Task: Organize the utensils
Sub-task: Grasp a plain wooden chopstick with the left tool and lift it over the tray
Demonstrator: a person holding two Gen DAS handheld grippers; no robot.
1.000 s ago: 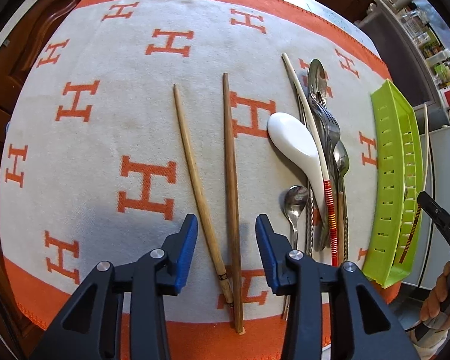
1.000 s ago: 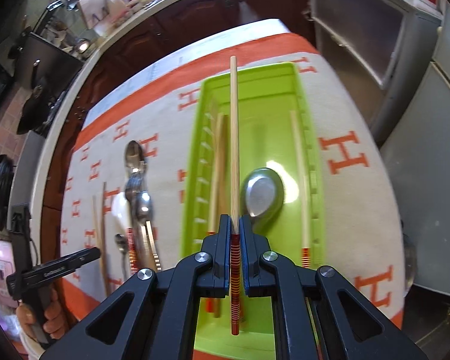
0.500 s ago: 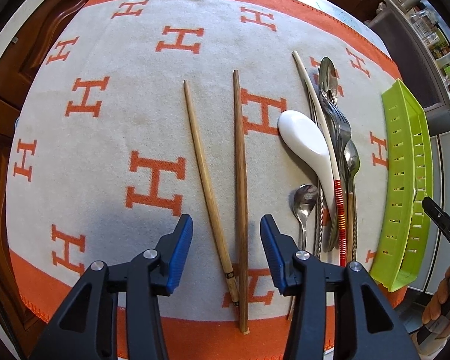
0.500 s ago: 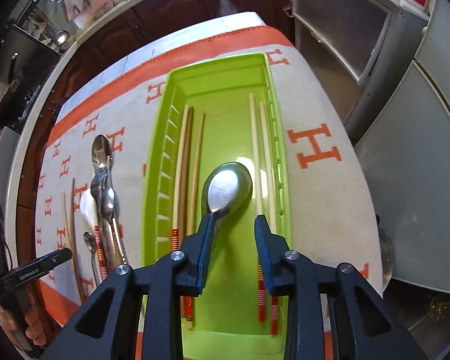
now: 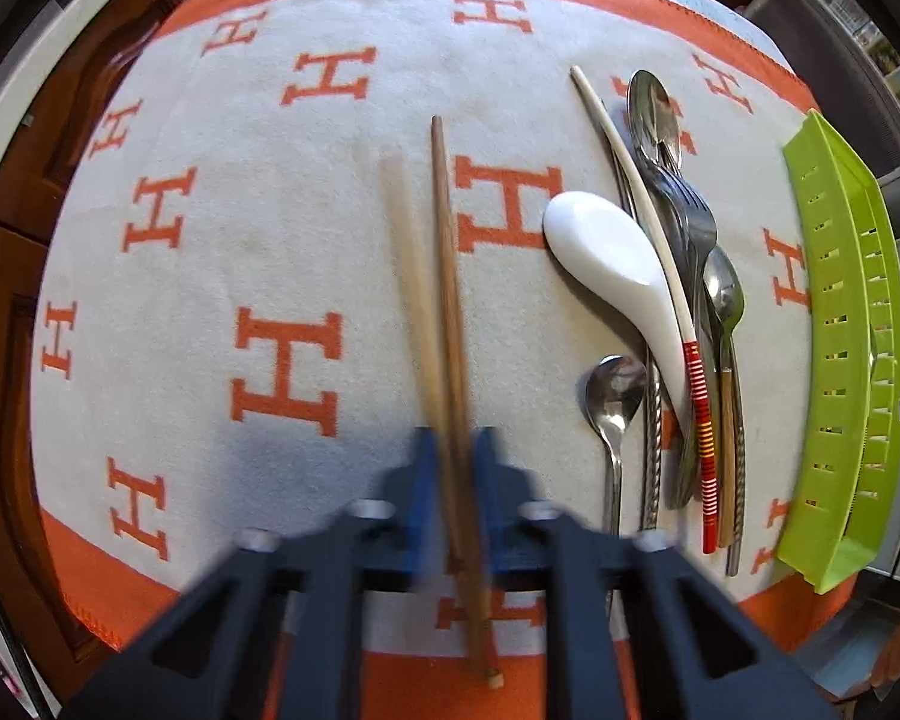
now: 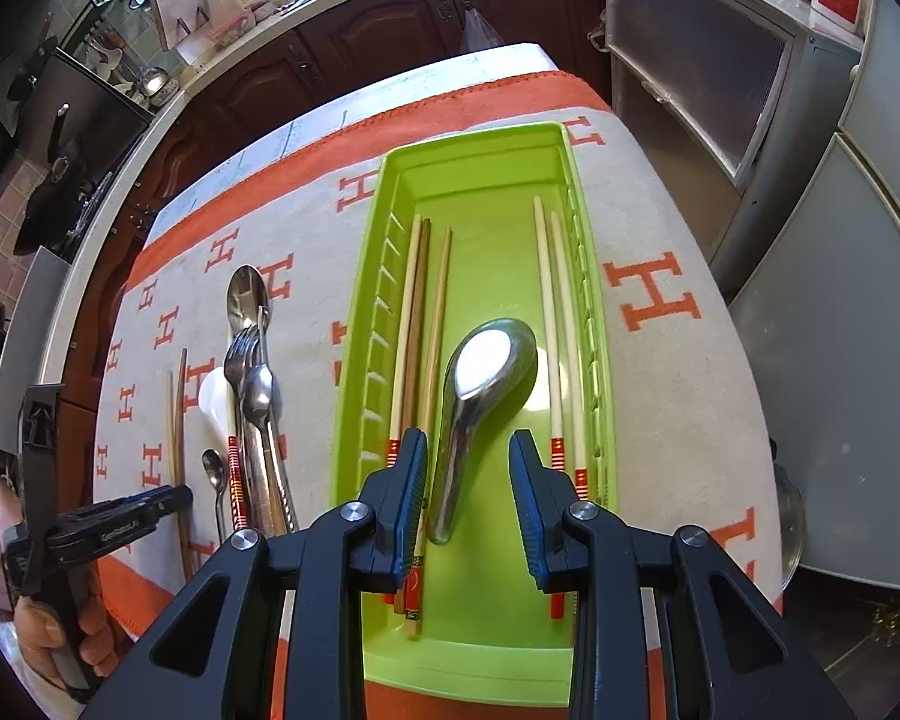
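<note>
My left gripper (image 5: 455,468) is shut on two wooden chopsticks (image 5: 447,276) on the orange-and-white cloth; the view is blurred by motion. Right of them lie a white ceramic spoon (image 5: 606,258), a red-banded chopstick (image 5: 648,240) and a bunch of metal spoons and forks (image 5: 690,252). My right gripper (image 6: 468,498) is open and empty above the green tray (image 6: 594,324), which holds several chopsticks (image 6: 414,324) and a large metal spoon (image 6: 486,372). The tray also shows in the left wrist view (image 5: 846,360). The left gripper shows at the left of the right wrist view (image 6: 144,510).
The cloth (image 5: 210,276) covers a table with its front edge close below me. Dark wooden cabinets (image 6: 354,48) stand behind the table. A grey cabinet (image 6: 702,90) and a fridge (image 6: 858,360) stand to the right.
My left gripper has closed on the two wooden chopsticks, pulling them together. My right gripper has let its red-banded chopstick go into the tray and opened.
</note>
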